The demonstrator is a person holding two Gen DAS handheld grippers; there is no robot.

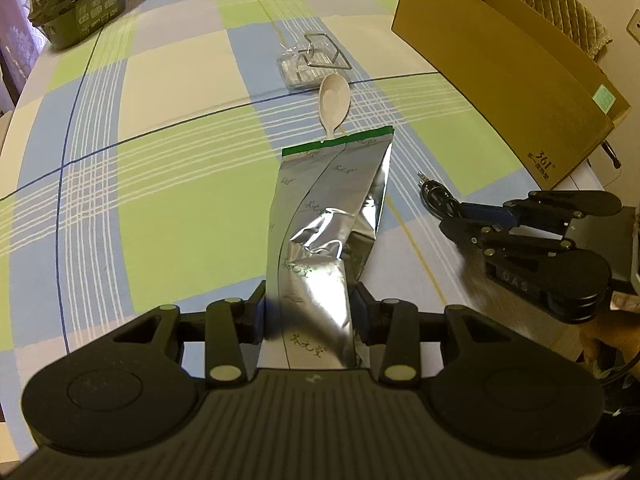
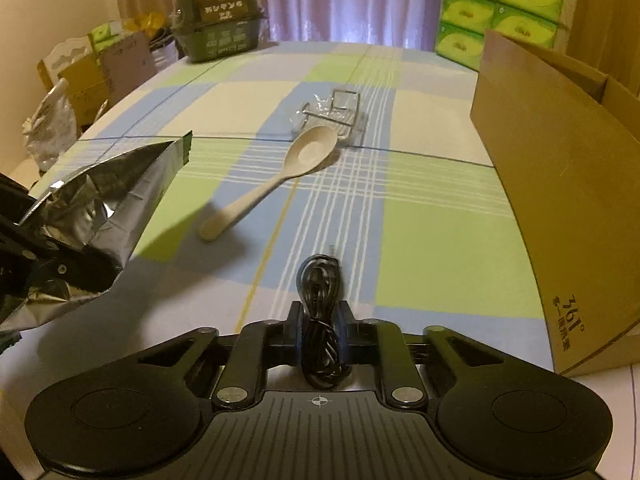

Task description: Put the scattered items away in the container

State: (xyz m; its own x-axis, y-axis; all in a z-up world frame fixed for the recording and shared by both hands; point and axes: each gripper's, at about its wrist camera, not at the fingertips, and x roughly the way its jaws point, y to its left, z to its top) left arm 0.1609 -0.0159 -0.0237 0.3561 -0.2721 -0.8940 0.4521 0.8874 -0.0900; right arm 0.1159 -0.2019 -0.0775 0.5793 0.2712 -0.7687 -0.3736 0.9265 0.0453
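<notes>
Holding two items at once, neither yet in the container; left gripper clamped on the lower end of a silver foil pouch, lifted clear of the checked tablecloth; right gripper pinched narrow around a coiled black cable, low over the cloth; cardboard box standing open to the right, inside hidden; left lying: a beige spoon and, just beyond it, a wire-framed clear packet; roughly midway, by judgement.
</notes>
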